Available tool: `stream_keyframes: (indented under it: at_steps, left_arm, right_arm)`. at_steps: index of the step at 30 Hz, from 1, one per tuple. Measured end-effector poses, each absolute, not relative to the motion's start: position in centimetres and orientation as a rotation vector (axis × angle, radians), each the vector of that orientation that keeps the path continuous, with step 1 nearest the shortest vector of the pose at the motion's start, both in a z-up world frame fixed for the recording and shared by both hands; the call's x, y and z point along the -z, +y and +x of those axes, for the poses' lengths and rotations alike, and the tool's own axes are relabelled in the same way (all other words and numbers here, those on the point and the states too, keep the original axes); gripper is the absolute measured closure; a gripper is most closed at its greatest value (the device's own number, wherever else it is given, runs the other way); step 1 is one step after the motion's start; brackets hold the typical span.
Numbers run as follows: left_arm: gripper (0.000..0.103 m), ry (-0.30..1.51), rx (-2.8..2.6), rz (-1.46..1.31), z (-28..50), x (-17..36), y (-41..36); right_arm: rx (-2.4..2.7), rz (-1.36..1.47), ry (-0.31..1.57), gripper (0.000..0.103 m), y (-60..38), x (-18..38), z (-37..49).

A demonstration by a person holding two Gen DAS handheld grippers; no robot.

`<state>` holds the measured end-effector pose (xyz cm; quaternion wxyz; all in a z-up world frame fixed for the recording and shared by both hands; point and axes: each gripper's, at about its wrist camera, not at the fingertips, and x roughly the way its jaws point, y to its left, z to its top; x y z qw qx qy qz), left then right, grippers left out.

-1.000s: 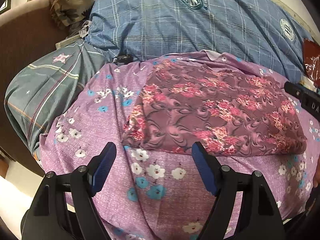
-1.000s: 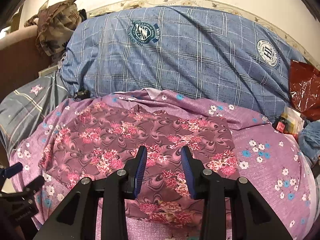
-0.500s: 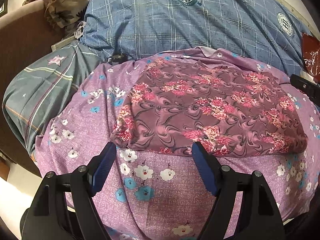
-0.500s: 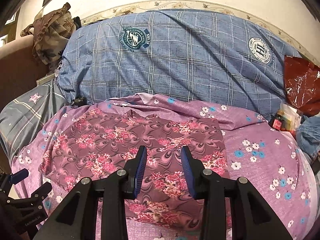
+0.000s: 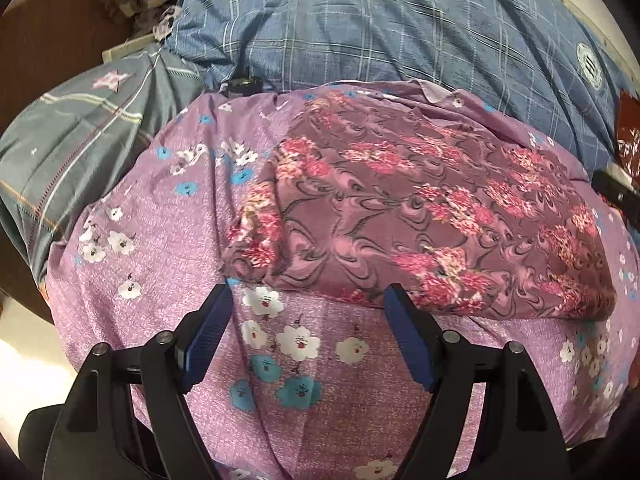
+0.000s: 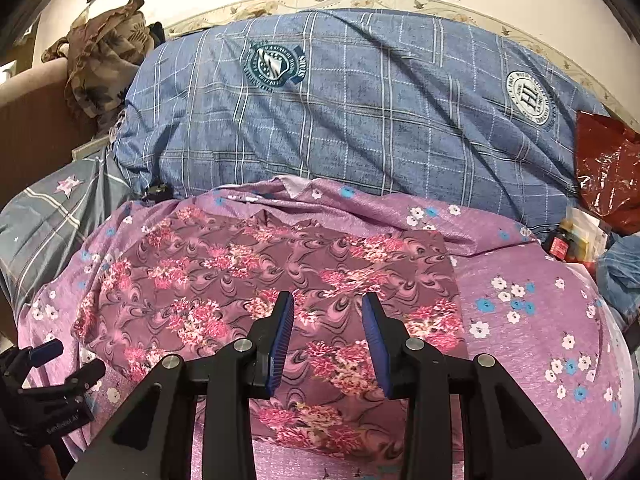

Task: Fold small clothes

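Left wrist view: the left claw (image 5: 306, 292) hangs with its blue-padded fingers (image 5: 208, 326) spread wide and nothing between them. It sits just short of the near edge of the folded garment (image 5: 420, 216), a maroon cloth with pink flower clusters, and I cannot tell whether the tips touch it. The garment lies flat as a rough rectangle on the purple floral sheet (image 5: 168, 240) that covers the bed, toward the sheet's far right part, its left edge slightly rumpled. Behind the sheet lies a blue checked blanket (image 5: 360, 28) with round crests, and to the far left a grey-green striped pillow (image 5: 76, 128). A small black object (image 5: 242, 83) sits at the sheet's far edge where it meets the blanket. The tip of the right claw (image 5: 618, 196) shows at the right edge of the view.

Right wrist view: the right claw (image 6: 328, 304) is partly open, its fingers a modest gap apart, gripping nothing, held above the near right part of the garment (image 6: 240, 272). The left claw (image 6: 60, 364) appears at the lower left, beside the garment's near left corner. A red plastic bag (image 6: 604, 168) and small packets (image 6: 572, 240) lie at the bed's far right edge, and a brown patterned cloth (image 6: 104, 64) is heaped at the far left.
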<state>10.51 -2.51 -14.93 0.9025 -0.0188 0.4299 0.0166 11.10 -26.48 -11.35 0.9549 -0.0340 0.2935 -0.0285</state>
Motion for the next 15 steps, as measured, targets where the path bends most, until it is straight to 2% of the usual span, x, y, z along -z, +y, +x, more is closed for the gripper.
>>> stream_keyframes:
  at_steps: [4, 9, 15]
  left_arm:
    - [0.025, 0.920, -0.006, -0.114, 10.7, 15.2, -1.1]
    - [0.039, 0.933, 0.033, -0.197, 10.5, 15.2, 0.2]
    - [0.039, 0.959, 0.035, -0.222, 10.7, 15.5, 0.7]
  right_arm:
    - [0.025, -0.049, 0.653, 0.066, -25.7, 12.7, 12.2]
    - [-0.030, 0.001, 0.746, 0.066, -25.0, 14.6, 13.6]
    - [-0.092, 0.068, 0.972, 0.067, -24.9, 18.7, 15.5]
